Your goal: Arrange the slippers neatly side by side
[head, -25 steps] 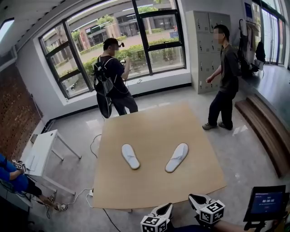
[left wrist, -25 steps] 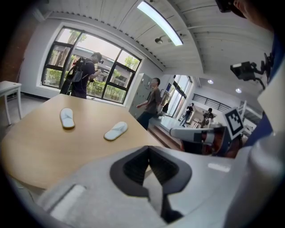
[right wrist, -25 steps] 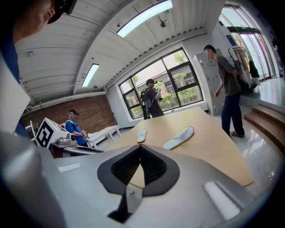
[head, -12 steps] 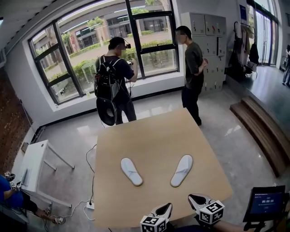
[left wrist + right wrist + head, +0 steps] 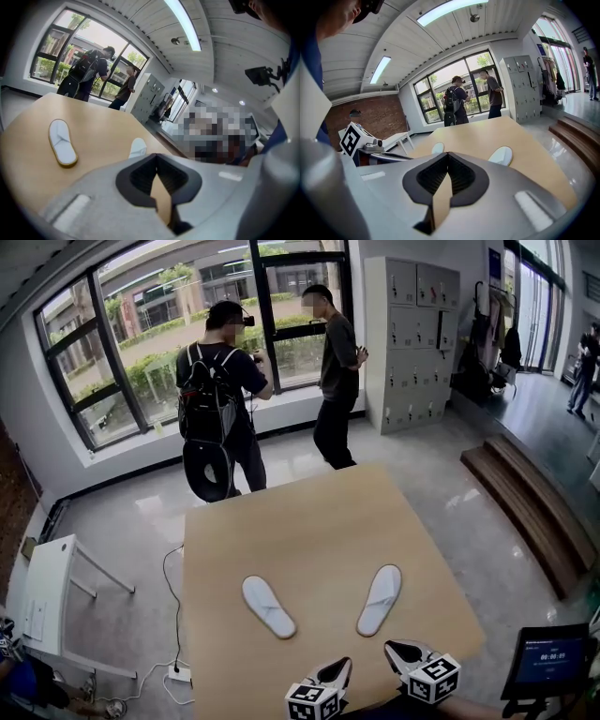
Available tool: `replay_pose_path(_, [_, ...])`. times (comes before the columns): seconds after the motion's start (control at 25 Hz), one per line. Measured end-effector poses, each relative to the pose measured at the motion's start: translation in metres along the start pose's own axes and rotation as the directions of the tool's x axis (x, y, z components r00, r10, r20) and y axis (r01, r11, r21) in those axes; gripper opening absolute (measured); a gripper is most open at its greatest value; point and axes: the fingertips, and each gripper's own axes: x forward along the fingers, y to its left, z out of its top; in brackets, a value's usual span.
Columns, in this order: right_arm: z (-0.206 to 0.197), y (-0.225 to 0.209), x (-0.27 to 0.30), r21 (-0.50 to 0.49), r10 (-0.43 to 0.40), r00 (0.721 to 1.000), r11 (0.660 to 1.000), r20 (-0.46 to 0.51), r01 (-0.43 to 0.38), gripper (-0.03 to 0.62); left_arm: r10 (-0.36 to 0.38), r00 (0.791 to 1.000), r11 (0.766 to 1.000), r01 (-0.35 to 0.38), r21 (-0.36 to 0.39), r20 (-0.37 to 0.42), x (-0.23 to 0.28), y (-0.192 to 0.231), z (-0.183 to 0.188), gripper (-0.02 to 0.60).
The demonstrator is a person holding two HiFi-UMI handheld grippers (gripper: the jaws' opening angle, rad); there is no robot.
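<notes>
Big room w/ a wall of windows [image 5: 141, 334] at the far side and grey lockers [image 5: 412, 334] to the R of them. Glossy grey floor, wooden bench [image 5: 530, 512] along the R wall. Two people stand by the windows, one w/ a backpack [image 5: 216, 399], the other [image 5: 335, 371] just beside.

In front of me is the wide tan table [image 5: 309, 512]; a small white side table [image 5: 47, 606] sits off to its L, and a dark tablet screen [image 5: 548, 662] is at my lower R.

Both slippers lie flat on the table near my edge, well apart, bare wood between them. L slipper [image 5: 268, 606] angles its far end to the L, R slipper [image 5: 380, 599] angles its far end to the R, so they splay in a V, not side by side.

L gripper [image 5: 343, 666] and R gripper [image 5: 390, 648] hang at the near table edge, short of the slippers, touching neither. Jaws on both are closed tip to tip, nothing btwn them.
</notes>
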Motion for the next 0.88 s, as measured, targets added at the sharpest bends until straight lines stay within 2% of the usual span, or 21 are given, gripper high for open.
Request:
replay_pose_path(0.28, [-0.009,-0.008,0.009,0.040,-0.038,0.999,0.998,-0.028,0.039,0.009,-0.016,0.999,0.999,0.014,-0.047,-0.043,0.001,0.004,0.001,0.003])
replay_pose_path(0.4, [-0.013,-0.010,0.014,0.047,-0.024,0.999,0.999,-0.039,0.026,0.009,-0.006,0.999,0.999,0.004,-0.046,-0.042,0.002,0.008,-0.003,0.003])
replay_pose_path(0.68, [-0.001,-0.027,0.038,0.061,0.046,0.998,0.997,-0.045,-0.043,0.009,0.141,0.990,0.989,-0.142,-0.037,-0.032,0.002,0.031,0.015,0.003])
replay_pose_path(0.76, [0.004,-0.043,0.048,0.061,0.043,0.998,0.997,-0.037,-0.040,0.009,0.200,0.980,0.979,-0.200,-0.038,-0.021,0.005,0.046,0.019,0.003])
replay_pose_path(0.88, [0.012,-0.064,0.060,0.053,0.025,0.999,0.998,-0.026,-0.023,0.009,0.306,0.952,0.952,-0.306,-0.031,0.004,0.005,0.081,0.028,0.003])
